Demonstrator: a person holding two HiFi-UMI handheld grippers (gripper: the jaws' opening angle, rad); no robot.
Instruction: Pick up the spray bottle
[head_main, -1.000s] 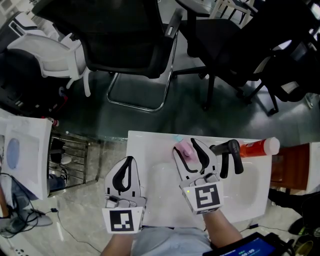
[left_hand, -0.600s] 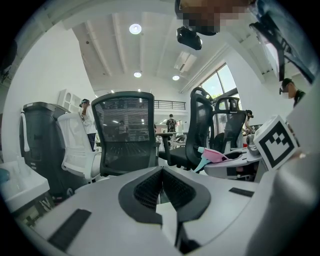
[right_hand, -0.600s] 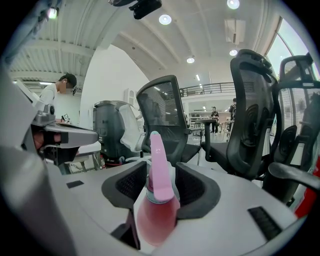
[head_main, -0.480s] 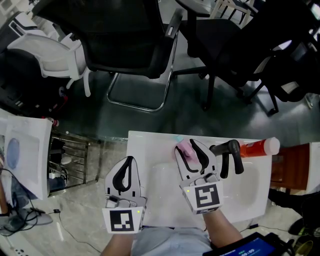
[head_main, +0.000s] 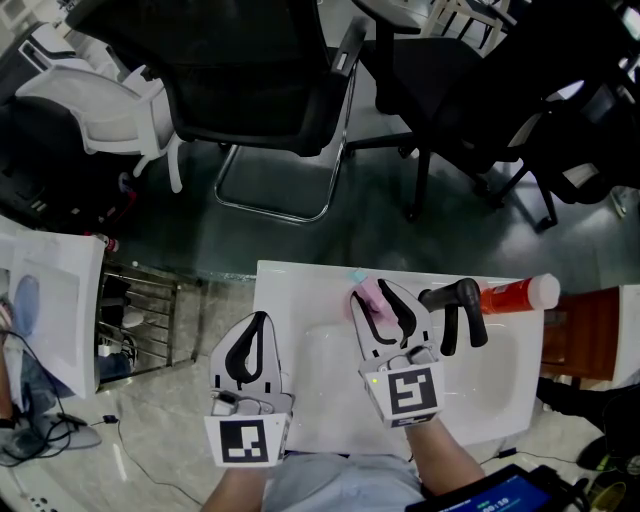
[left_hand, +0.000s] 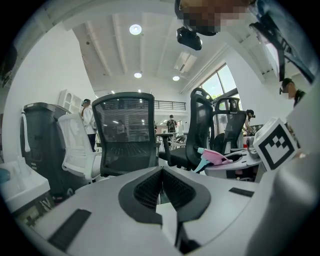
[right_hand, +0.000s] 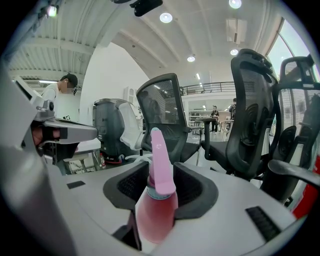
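The right gripper (head_main: 385, 308) sits over the far part of the white table (head_main: 290, 290), jaws narrowed onto the pink spray bottle (head_main: 368, 298). In the right gripper view the bottle (right_hand: 157, 200) lies lengthwise between the pads, its spray head pointing away from the camera. Whether its base has left the table cannot be told.

The left gripper (head_main: 252, 335) is at the table's left edge, jaws together and empty.

Hazards, as judged:
- Slip or swivel. The pads bear on a rounded, smooth body, so a quick lift could let the bottle rotate or slide out.
- Collision. A black handle (head_main: 455, 305) and a red bottle (head_main: 505, 295) stand near, at the table's right side. A sideways swing could knock them.
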